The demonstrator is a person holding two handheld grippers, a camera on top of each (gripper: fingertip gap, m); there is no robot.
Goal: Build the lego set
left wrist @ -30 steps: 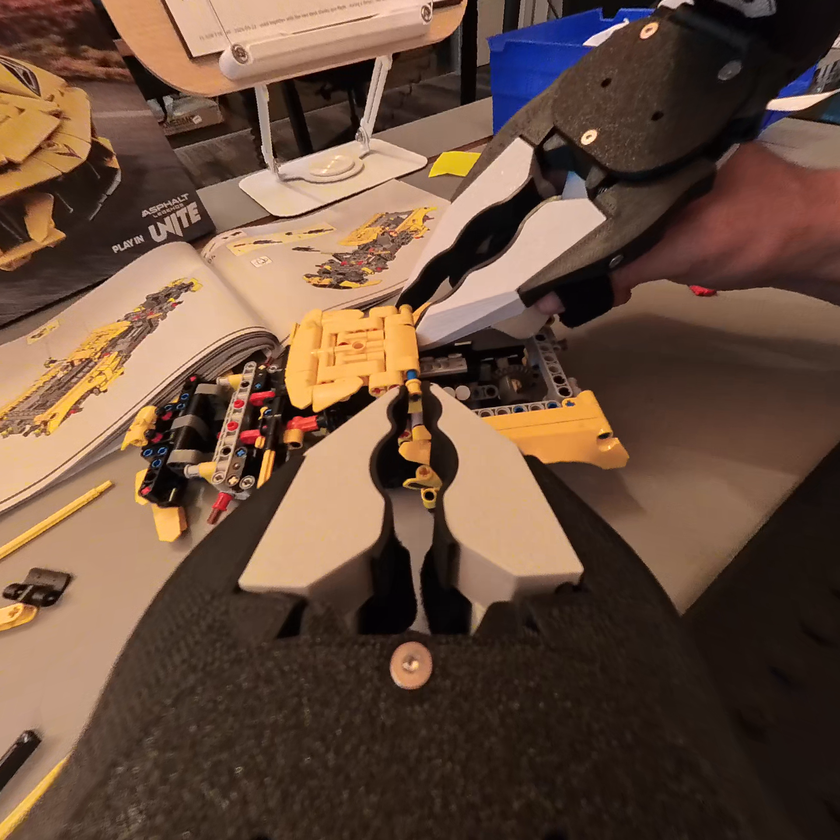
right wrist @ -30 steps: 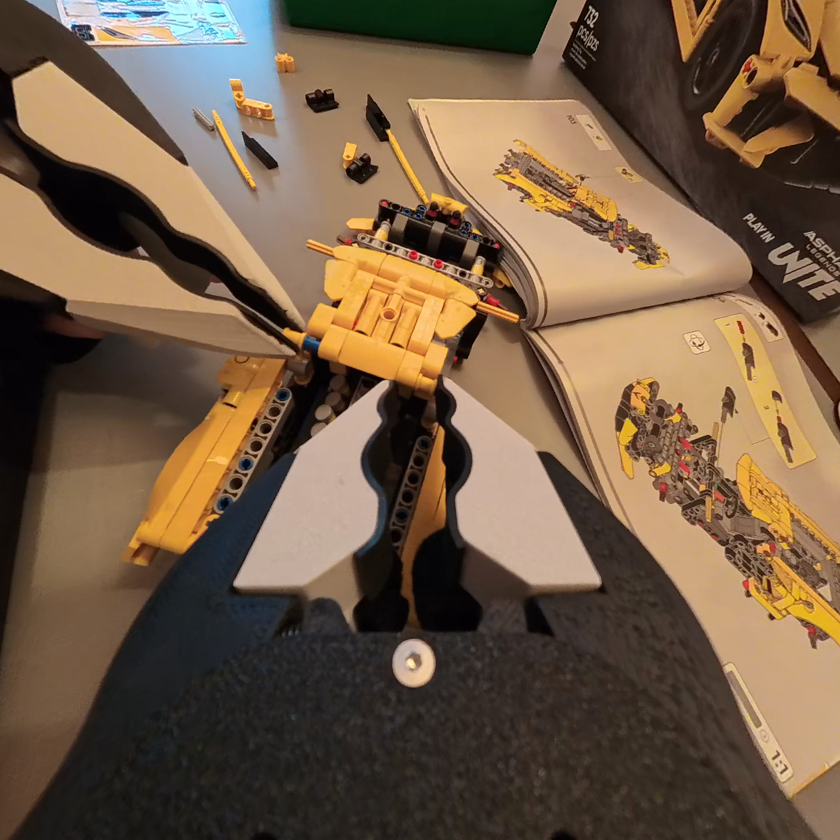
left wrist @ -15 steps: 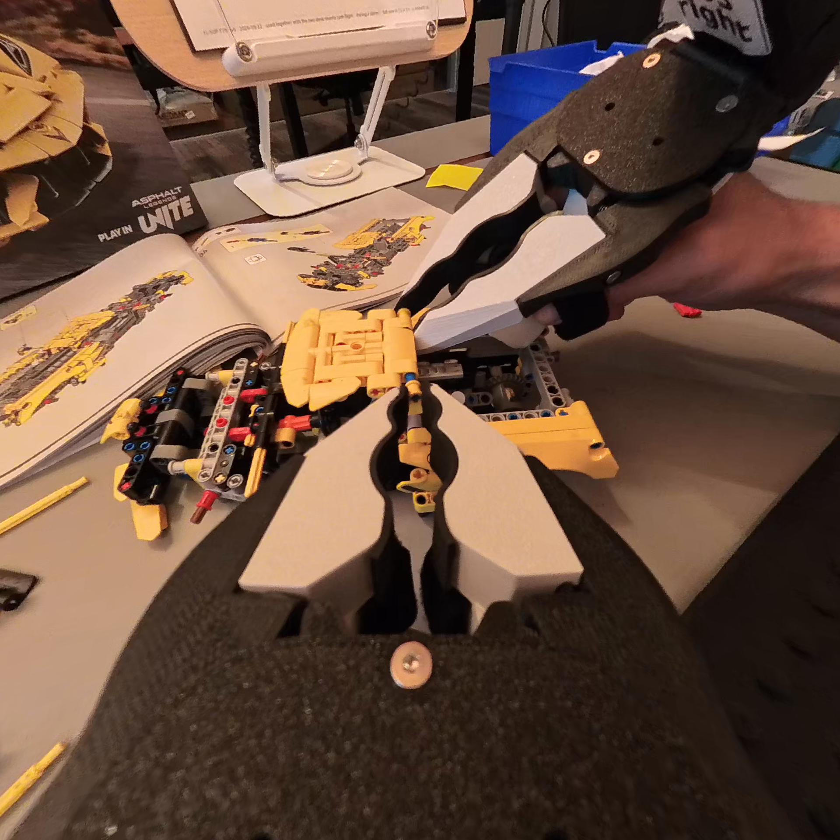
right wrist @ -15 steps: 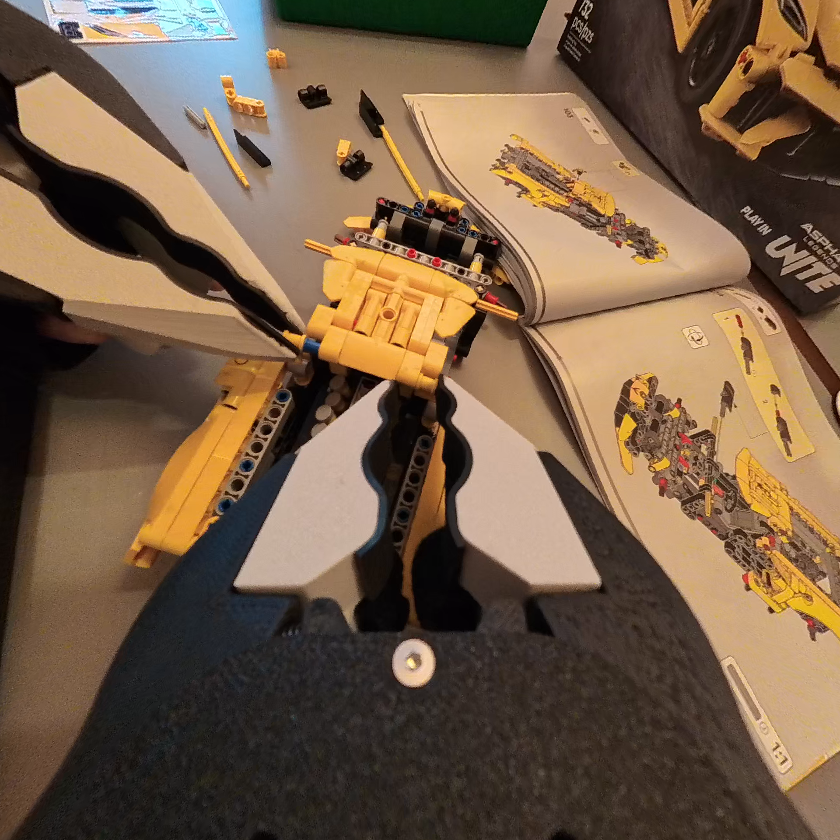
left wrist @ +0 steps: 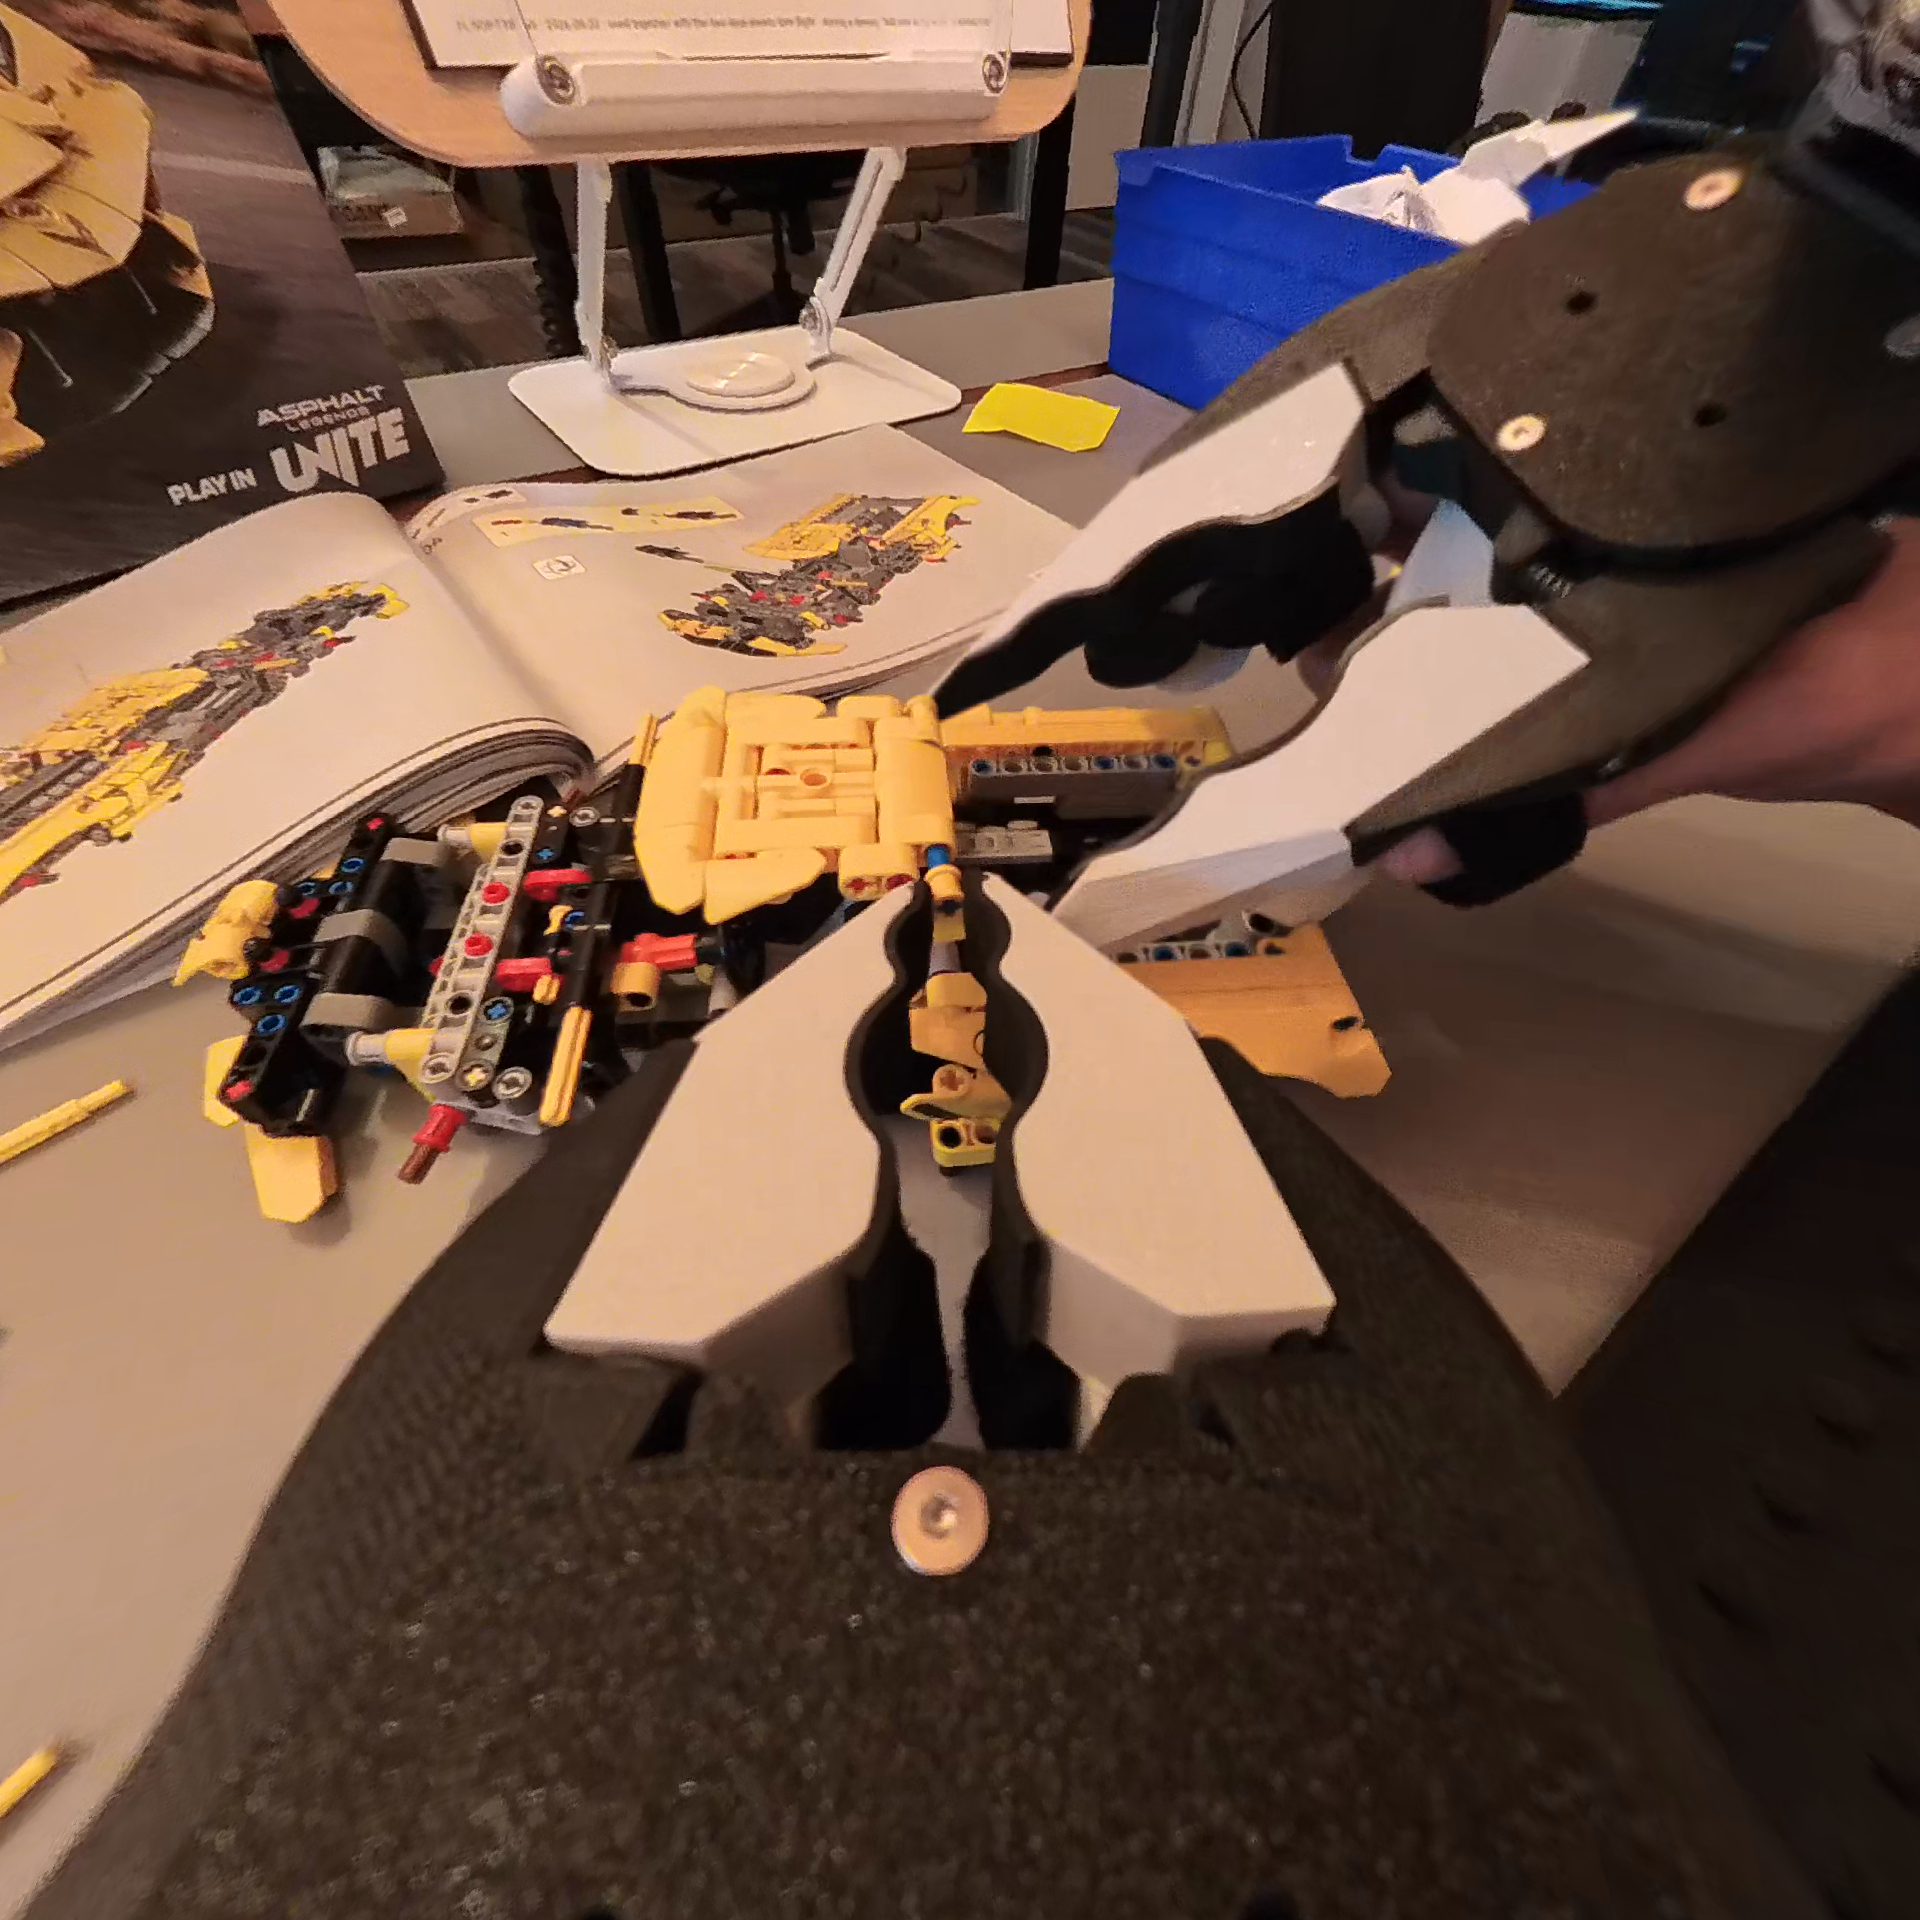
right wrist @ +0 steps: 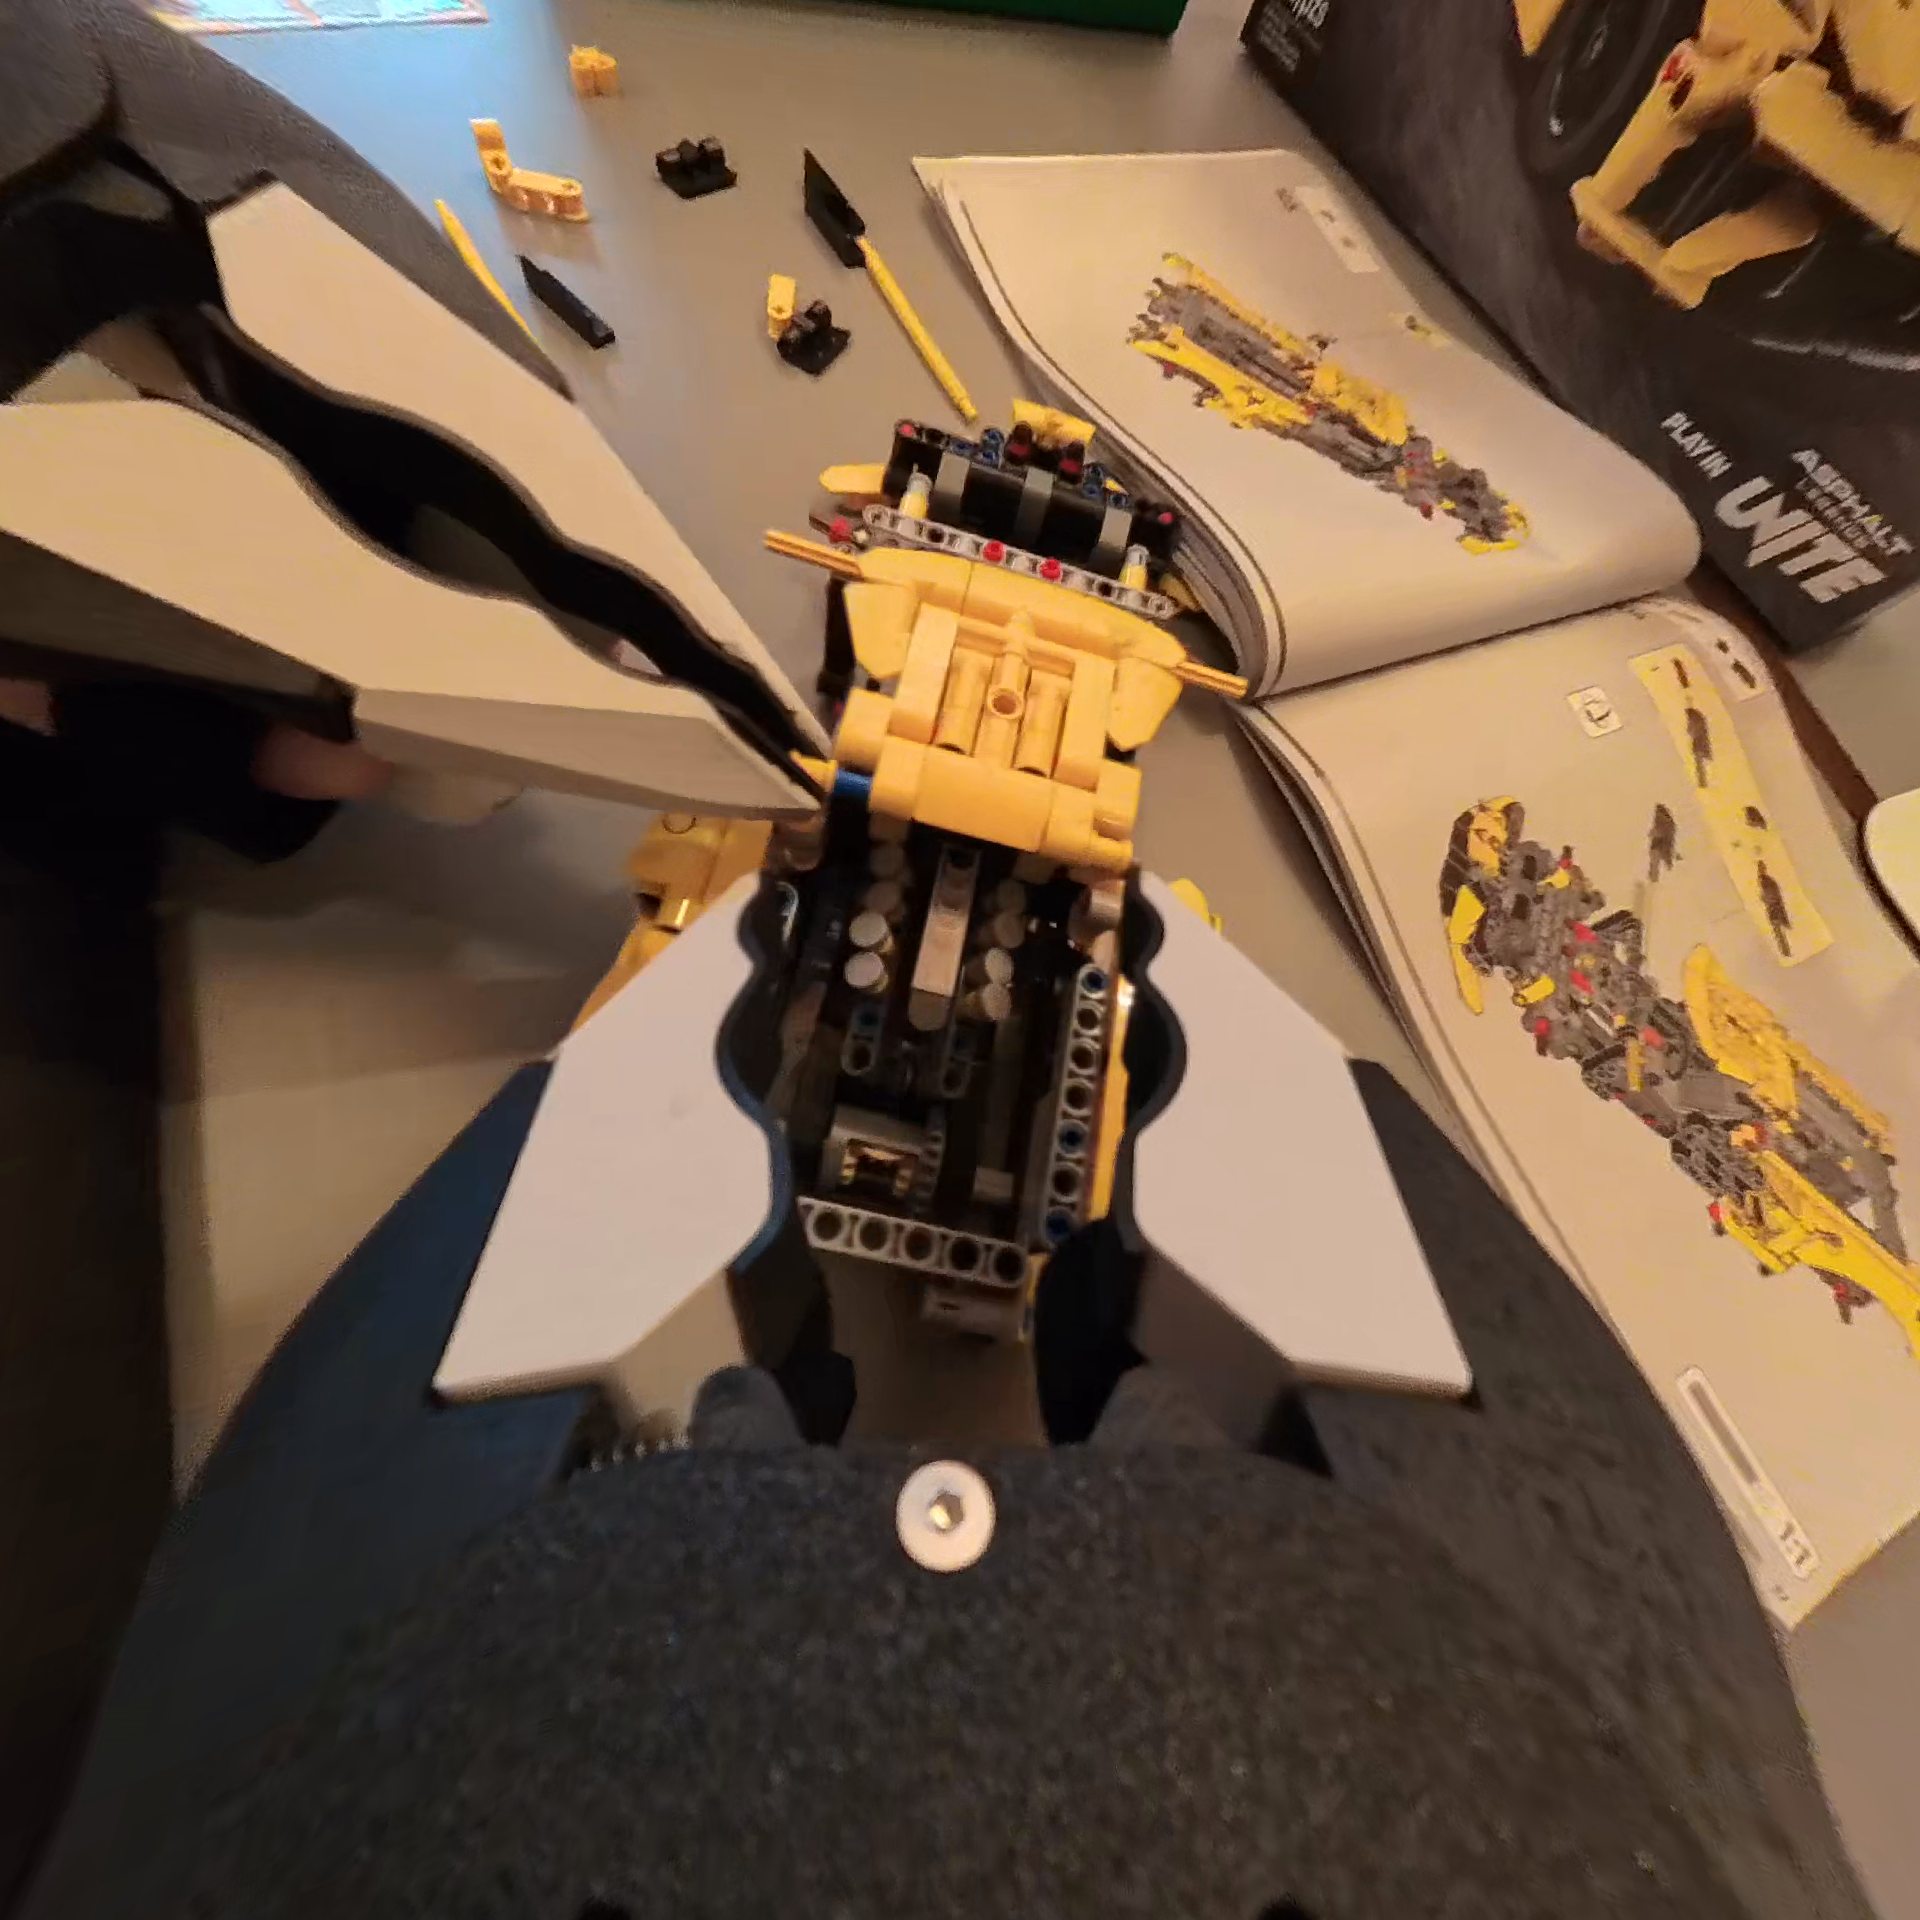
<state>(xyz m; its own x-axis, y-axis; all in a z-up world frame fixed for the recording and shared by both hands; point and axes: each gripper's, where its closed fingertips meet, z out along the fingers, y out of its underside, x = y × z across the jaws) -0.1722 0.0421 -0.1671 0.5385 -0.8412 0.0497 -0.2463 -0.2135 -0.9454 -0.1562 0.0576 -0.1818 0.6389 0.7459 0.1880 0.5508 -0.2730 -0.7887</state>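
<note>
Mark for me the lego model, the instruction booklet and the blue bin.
lego model (left wrist: 800,790), left wrist view, on its yellow top panel.
instruction booklet (left wrist: 312,675), left wrist view, on the left open page.
blue bin (left wrist: 1226,270), left wrist view, on its front wall.

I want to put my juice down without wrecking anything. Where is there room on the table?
Bare table lies between the lego model and the near edge, past its yellow side. Another bare patch sits by the yellow rod. It is crowded at the booklet and the loose pieces beyond.
</note>
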